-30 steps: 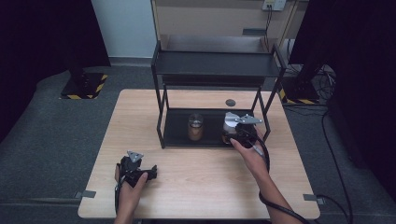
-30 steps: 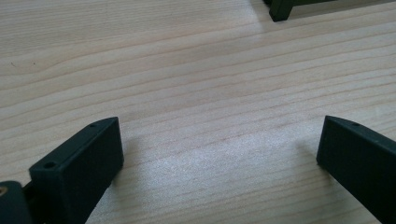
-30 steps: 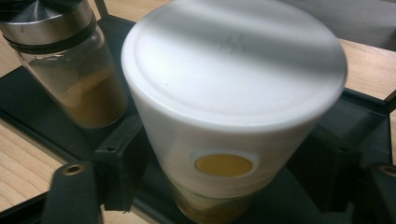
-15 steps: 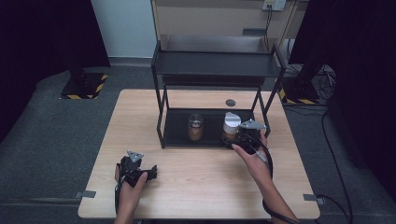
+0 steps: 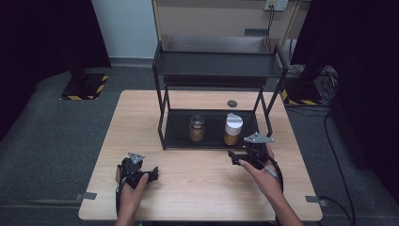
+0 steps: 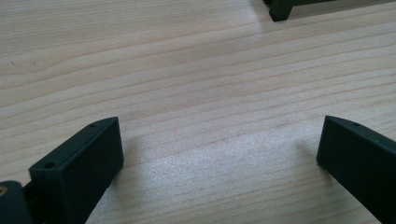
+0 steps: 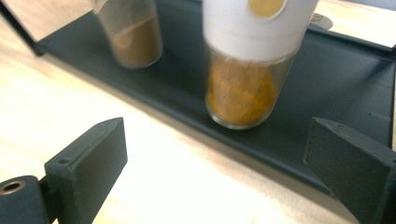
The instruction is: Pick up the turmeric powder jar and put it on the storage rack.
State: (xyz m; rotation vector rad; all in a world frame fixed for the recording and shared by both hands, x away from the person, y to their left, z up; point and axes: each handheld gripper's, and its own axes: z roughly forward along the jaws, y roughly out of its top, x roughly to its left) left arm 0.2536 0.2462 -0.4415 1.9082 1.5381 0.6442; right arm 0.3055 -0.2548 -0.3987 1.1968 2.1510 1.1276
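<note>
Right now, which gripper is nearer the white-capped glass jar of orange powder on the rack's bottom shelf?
Right. The right gripper sits just in front of the white-capped glass jar of orange powder, open, apart from it. The left gripper rests far off, near the table's front left.

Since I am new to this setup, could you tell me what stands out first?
A black shelf rack stands at the table's far middle, with two spice jars on its bottom tray: a white-capped jar on the right and an uncapped jar on the left. The right tool sits open just before the capped jar.

White-capped jar (image 5: 233,128) stands on the rack's lower shelf (image 5: 211,141), beside a dark-lidded jar (image 5: 197,128). Right tongs (image 5: 231,154) sit just off the shelf's front edge, apart from the jar.
</note>
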